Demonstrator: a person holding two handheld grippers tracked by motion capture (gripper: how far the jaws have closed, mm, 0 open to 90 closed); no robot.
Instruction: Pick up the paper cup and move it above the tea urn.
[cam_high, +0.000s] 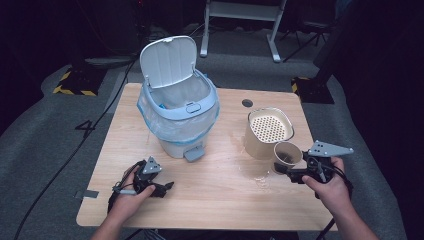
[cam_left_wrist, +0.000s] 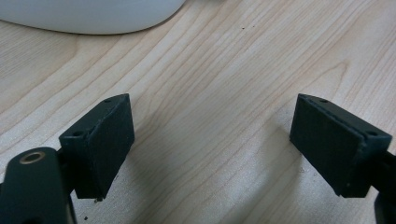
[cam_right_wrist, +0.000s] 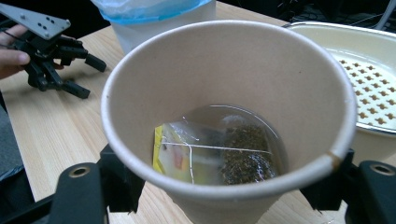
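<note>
Right gripper (cam_high: 291, 172) clamped on paper cup (cam_high: 287, 155), beside the beige strainer container (cam_high: 267, 132).
Its own view shows a tea bag (cam_right_wrist: 219, 156) in liquid inside; left gripper (cam_high: 167, 189), jaws apart, rests on bare table (cam_high: 210, 200) near the bin (cam_high: 180, 107).

The high view looks forward and down from above the person's near side, taking in the whole wooden table (cam_high: 220, 200), the bin (cam_high: 179, 107) at far left and the strainer container (cam_high: 269, 131) at right. The left gripper view sits very close over the tabletop, looking along its own jaws at bare wood with the bin's white base (cam_left_wrist: 93, 16) at its far edge. The right gripper view looks from close, slightly above, into the paper cup (cam_right_wrist: 229, 116), sharing with the high view the bin, the strainer container and the left gripper (cam_right_wrist: 81, 74).
</note>
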